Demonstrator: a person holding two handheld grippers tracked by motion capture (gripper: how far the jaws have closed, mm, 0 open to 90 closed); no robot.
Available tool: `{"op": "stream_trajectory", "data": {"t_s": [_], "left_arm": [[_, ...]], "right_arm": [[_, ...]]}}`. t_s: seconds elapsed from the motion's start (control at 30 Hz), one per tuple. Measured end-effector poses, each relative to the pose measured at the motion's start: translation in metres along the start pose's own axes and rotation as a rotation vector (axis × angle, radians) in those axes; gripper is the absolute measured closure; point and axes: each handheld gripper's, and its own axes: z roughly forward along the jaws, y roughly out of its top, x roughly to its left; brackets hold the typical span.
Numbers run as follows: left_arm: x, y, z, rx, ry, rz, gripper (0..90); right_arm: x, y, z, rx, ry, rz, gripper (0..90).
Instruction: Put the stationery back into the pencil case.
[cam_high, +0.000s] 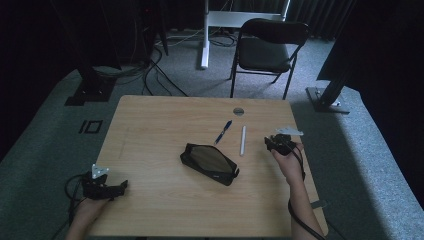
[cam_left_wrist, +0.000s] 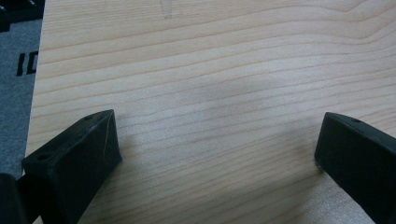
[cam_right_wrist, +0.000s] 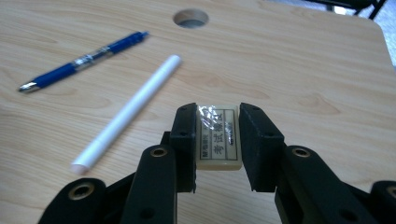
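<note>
My right gripper (cam_right_wrist: 218, 122) is shut on a small cream eraser (cam_right_wrist: 218, 138) in a plastic sleeve with printed characters, holding it just above the wooden table (cam_right_wrist: 303, 70). In the high view this gripper (cam_high: 270, 143) is near the table's right edge. A white pen (cam_high: 243, 140) (cam_right_wrist: 128, 112) and a blue pen (cam_high: 223, 132) (cam_right_wrist: 84, 60) lie just to its left. A black pencil case (cam_high: 209, 164) lies at mid-table with its top open. My left gripper (cam_high: 122, 186) (cam_left_wrist: 218, 126) rests at the front left corner, jaws wide open over bare wood.
A round cable hole (cam_high: 238, 111) (cam_right_wrist: 190, 17) sits near the table's far edge. Beyond the table stand a black folding chair (cam_high: 267, 45) and a white desk leg (cam_high: 204, 35) on grey carpet with cables.
</note>
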Motion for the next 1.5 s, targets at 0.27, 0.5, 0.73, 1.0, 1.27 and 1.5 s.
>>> {"op": "stream_trajectory", "data": {"t_s": [0.27, 0.5, 0.73, 1.0, 1.27, 1.5], "left_arm": [[0.000, 0.000, 0.000, 0.000, 0.000, 0.000, 0.1], [0.000, 0.000, 0.000, 0.000, 0.000, 0.000, 0.1], [0.000, 0.000, 0.000, 0.000, 0.000, -0.001, 0.1], [0.000, 0.000, 0.000, -0.001, 0.000, -0.002, 0.1], [0.000, 0.000, 0.000, 0.000, 0.000, -0.001, 0.1], [0.000, 0.000, 0.000, 0.000, 0.000, -0.001, 0.1]], "right_arm": [[0.014, 0.009, -0.005, -0.018, 0.052, -0.022, 68.1], [0.025, 0.013, -0.007, -0.030, 0.088, -0.040, 68.1], [0.038, 0.015, -0.009, -0.038, 0.125, -0.058, 68.1], [0.055, 0.023, -0.016, -0.047, 0.174, -0.090, 68.1], [0.071, 0.030, -0.022, -0.053, 0.208, -0.144, 68.1], [0.083, 0.034, -0.026, -0.056, 0.244, -0.167, 68.2]]}}
